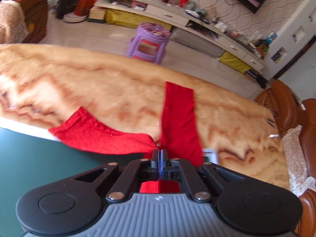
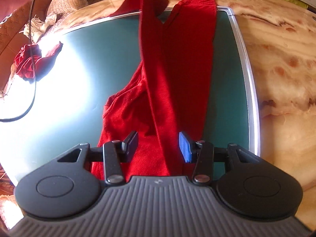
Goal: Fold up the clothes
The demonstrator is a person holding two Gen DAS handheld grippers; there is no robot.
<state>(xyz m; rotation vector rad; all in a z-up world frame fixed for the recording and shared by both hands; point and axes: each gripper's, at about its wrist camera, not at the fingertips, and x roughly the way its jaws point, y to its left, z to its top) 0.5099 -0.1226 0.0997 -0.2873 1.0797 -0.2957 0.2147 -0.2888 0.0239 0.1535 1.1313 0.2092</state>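
A red garment (image 2: 177, 63) with two long legs lies on a green mat (image 2: 227, 98) on a marble-patterned table (image 2: 280, 79). My right gripper (image 2: 158, 146) is open, hovering over the garment's near end, one finger on each side of a raised fold. My left gripper (image 1: 159, 158) is shut on the red garment (image 1: 177, 122), holding one leg lifted above the table. The other leg (image 1: 98, 136) lies across the mat edge. A second crumpled red cloth (image 2: 33, 61) lies at the mat's far left.
A black cable (image 2: 33, 90) runs over the glare-lit left of the mat. A purple stool (image 1: 150, 41) stands beyond the table, and a TV cabinet (image 1: 177, 17) behind it. Brown sofas (image 1: 286, 106) flank the table.
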